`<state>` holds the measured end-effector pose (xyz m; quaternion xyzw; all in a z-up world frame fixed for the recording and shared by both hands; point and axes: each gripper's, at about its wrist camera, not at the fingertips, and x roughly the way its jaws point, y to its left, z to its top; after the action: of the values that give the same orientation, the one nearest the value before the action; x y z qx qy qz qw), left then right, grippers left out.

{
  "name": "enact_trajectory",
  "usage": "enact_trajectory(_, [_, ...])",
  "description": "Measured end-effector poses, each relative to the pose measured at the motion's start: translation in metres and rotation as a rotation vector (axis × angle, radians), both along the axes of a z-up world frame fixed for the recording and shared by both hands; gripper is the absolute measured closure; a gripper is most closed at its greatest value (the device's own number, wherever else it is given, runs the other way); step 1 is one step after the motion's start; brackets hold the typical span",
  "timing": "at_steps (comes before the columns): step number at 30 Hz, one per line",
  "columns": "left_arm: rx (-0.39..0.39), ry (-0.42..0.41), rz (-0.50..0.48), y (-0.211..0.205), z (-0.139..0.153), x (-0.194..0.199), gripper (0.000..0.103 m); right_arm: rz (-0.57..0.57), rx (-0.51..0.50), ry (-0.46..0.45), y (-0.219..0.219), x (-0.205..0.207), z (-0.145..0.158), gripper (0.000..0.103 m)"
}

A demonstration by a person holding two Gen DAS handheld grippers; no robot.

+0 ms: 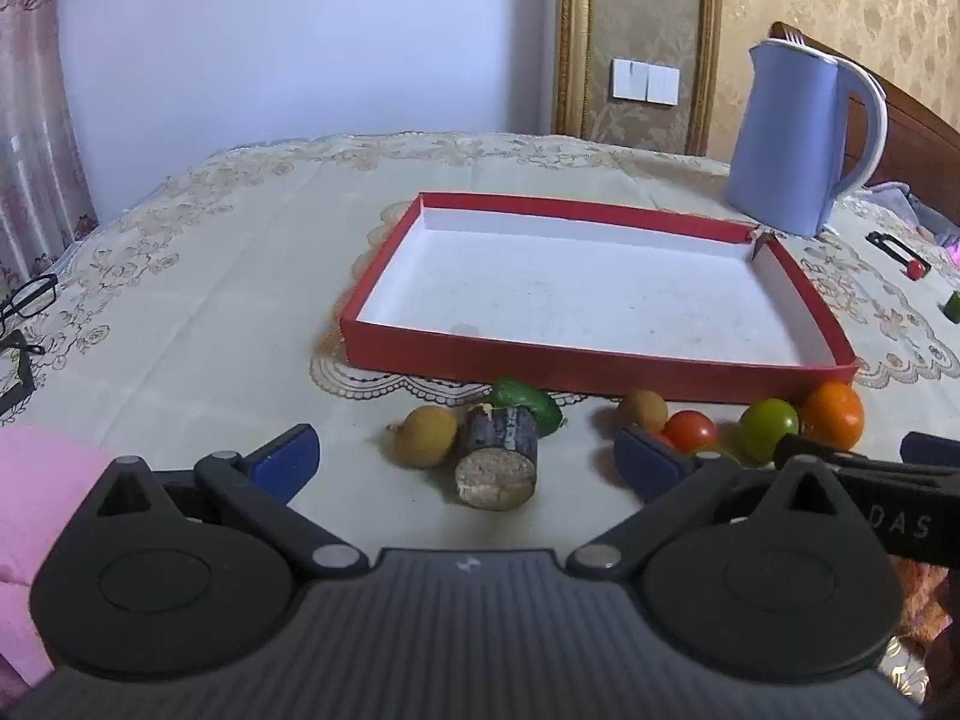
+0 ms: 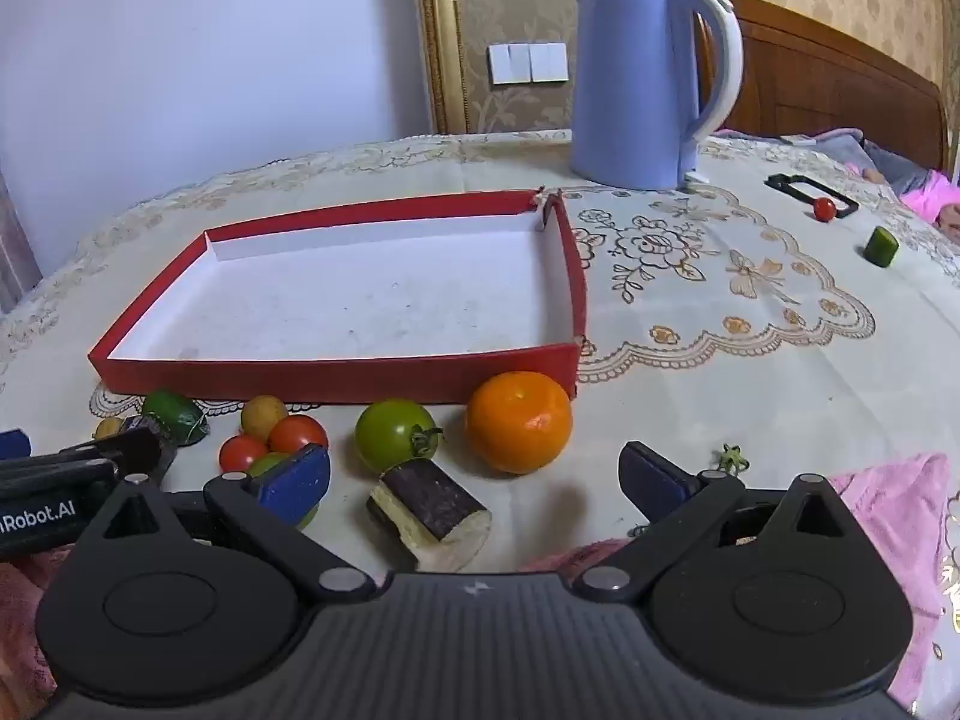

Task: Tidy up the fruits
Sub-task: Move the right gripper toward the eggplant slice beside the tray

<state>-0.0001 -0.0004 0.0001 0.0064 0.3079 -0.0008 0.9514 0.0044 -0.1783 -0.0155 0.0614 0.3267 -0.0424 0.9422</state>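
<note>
Red tray (image 1: 600, 369) flat on the flowery tablecloth (image 1: 210, 300), long side running left to right, white inside, nothing in it. Fruits lined up on the cloth just in front of its near wall.

Seen from the left wrist: left gripper (image 1: 468, 462) low over the cloth, jaws wide apart, holding nothing. Between the blue pads, a short dark cane piece (image 1: 498, 456) lying down, long way pointing toward the camera, pale cut end facing it. Round brown longan (image 1: 425, 437) touching its left side. Green cucumber end (image 1: 528, 403) just behind, long way left to right. Further right: another longan (image 1: 642, 411), red cherry tomato (image 1: 691, 429), green tomato (image 1: 769, 425), orange (image 1: 835, 414) near the tray's right corner. Black glasses (image 1: 27, 300) far left, only in this view.

Seen from the right wrist: right gripper (image 2: 474, 480) also spread wide, gripping nothing. Between its pads, a second cane piece (image 2: 435, 507), split so the pale inside shows, long way slanting from far left to near right. Green tomato (image 2: 393, 435) with its stem turned to the right, orange (image 2: 519, 429) just beside it, near the tray's corner. Two red cherry tomatoes (image 2: 297, 432) by the left pad. A loose green stem (image 2: 732, 456) on the cloth, seen only here.

Blue kettle (image 2: 636, 84) standing up behind the tray, handle to the right. Far right, a small red ball (image 2: 824, 208) on a black frame and a green cucumber chunk (image 2: 881, 247), much clearer from the right wrist.
</note>
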Motion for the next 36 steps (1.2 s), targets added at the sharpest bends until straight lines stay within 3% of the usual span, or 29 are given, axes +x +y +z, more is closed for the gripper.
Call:
enact_trajectory(4, [0.016,-0.014,-0.006,-0.002,0.001,0.0,0.0,-0.009,-0.071,-0.031,0.013,-0.007,-0.001,0.0])
enact_trajectory(7, [0.005,-0.025,0.001,0.005,0.0,-0.009,0.0,-0.024,0.019,-0.005,-0.004,-0.003,-0.002,0.0])
enact_trajectory(11, [0.016,-0.002,0.014,0.008,0.003,-0.004,0.0,-0.065,0.003,-0.098,-0.008,-0.017,0.007,0.0])
enact_trajectory(15, [0.012,0.008,0.019,0.008,0.0,-0.004,0.0,-0.02,-0.048,-0.03,-0.006,-0.011,0.009,0.0])
enact_trajectory(21, [0.047,0.006,0.02,0.003,-0.002,-0.005,0.0,-0.056,-0.07,-0.098,-0.004,-0.022,0.007,0.0])
enact_trajectory(24, [0.056,-0.002,0.023,-0.001,-0.001,-0.006,0.0,-0.053,-0.094,-0.088,-0.005,-0.019,0.009,0.0])
enact_trajectory(27, [0.087,-0.016,0.027,-0.004,-0.002,-0.008,0.0,-0.046,-0.08,-0.081,-0.006,-0.019,0.009,0.0])
enact_trajectory(31, [0.086,-0.01,0.026,-0.004,-0.003,-0.008,0.0,-0.11,-0.072,-0.167,-0.009,-0.031,0.014,0.0])
enact_trajectory(36, [0.086,-0.02,0.025,-0.005,-0.003,-0.011,0.0,-0.088,-0.04,-0.143,-0.013,-0.03,0.013,0.0])
